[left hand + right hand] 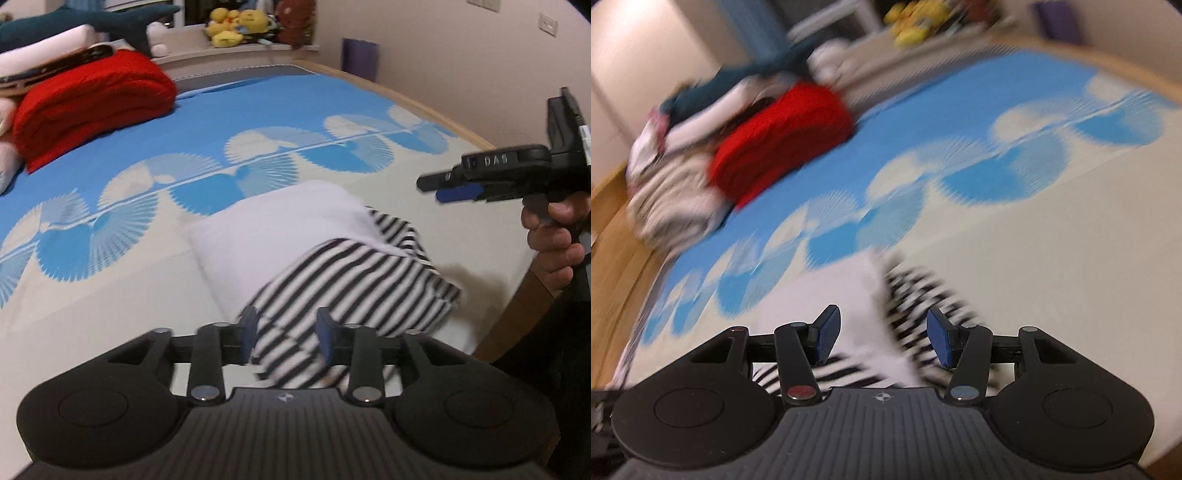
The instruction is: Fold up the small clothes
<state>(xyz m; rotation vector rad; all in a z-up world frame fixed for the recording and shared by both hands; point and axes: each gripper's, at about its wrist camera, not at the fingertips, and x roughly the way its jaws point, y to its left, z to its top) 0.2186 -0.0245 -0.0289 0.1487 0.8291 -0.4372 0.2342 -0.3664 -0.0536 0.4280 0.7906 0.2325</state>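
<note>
A small garment with a white part (288,225) and a black-and-white striped part (354,280) lies folded on the bed. My left gripper (286,334) is open, its blue pads (248,328) on either side of the striped cloth's near end, not closed on it. My right gripper (428,188) hovers in the air to the right, above the garment, held by a hand. In the blurred right wrist view the right gripper (882,339) is open above the striped cloth (916,306).
The bed has a blue and cream patterned cover (229,122) and a wooden frame (517,314) on the right. A folded red blanket (92,103) and piled bedding sit at the far left. Plush toys (236,26) line the headboard shelf.
</note>
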